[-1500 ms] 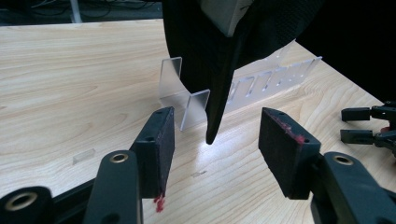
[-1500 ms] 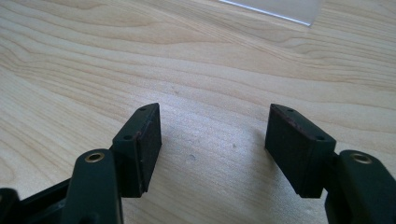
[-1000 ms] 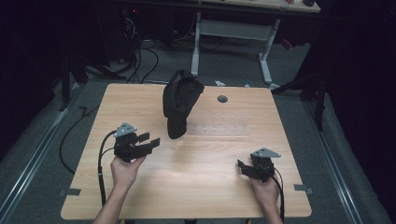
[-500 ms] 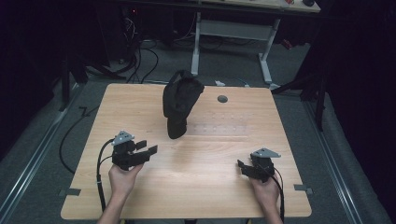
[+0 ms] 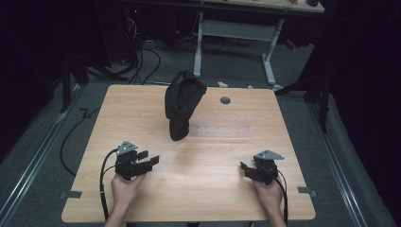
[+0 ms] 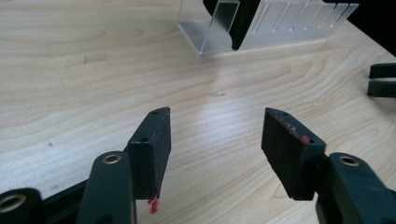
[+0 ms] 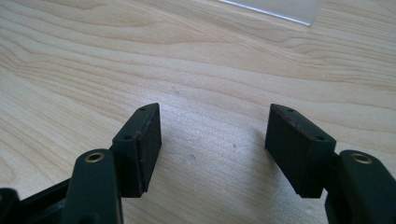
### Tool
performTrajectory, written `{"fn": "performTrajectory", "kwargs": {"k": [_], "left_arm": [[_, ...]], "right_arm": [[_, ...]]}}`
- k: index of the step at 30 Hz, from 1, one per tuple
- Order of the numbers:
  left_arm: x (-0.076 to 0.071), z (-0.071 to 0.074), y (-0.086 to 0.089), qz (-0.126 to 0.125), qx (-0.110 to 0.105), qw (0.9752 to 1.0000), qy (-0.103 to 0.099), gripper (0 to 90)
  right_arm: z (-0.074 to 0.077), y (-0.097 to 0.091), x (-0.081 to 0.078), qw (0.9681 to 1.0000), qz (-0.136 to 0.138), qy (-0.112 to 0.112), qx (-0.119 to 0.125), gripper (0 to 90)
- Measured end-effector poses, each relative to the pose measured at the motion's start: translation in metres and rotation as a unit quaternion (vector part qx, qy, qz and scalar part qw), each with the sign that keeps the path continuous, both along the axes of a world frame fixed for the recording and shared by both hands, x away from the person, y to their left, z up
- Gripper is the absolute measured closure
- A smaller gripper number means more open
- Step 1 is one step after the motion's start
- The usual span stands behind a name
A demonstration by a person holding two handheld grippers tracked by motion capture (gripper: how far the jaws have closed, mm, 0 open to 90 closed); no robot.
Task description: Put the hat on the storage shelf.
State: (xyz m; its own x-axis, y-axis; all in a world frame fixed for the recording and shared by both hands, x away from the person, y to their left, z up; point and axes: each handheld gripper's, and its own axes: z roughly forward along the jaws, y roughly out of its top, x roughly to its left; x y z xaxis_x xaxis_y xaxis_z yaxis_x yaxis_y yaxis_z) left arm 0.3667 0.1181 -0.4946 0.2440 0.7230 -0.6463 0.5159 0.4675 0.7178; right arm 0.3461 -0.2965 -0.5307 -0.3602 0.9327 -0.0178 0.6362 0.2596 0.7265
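- While the black bag (image 5: 182, 106) stands untouched in its clear rack (image 6: 261, 23), left gripper (image 5: 142, 163) and right gripper (image 5: 248, 171) wait near it, jaws apart, empty.
- Next, probably reaching toward it.

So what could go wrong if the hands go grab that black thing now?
The black bag stands propped in a clear rack, so a push from the left gripper might tip it over. The rack is see-through and hard to spot, so the jaws could bump it. The right gripper sits far off, too far to steady anything.

Dark room, grey floor (image 5: 302, 109), white-legged desk (image 5: 236, 30)
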Motion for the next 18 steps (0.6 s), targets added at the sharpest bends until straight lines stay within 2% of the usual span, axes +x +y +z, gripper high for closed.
{"fn": "performTrajectory", "kwargs": {"k": [6,13,16,18], "left_arm": [[-0.003,-0.017,-0.004,0.01,0.035,0.9993,0.008,41.3],[-0.004,-0.035,-0.01,0.016,0.081,0.9965,0.011,37.5],[-0.004,-0.044,-0.013,0.021,0.105,0.9942,0.008,36.0],[-0.005,-0.047,-0.014,0.027,0.119,0.9925,-0.01,35.0]], "right_arm": [[0.0,0.0,0.0,1.0,0.0,0.0,0.0,36.3],[0.0,0.0,0.0,1.0,0.002,-0.001,-0.002,36.3],[0.0,0.0,0.0,1.0,0.003,-0.001,-0.002,36.3],[0.0,0.0,0.0,1.0,0.002,-0.002,-0.002,36.3]]}}
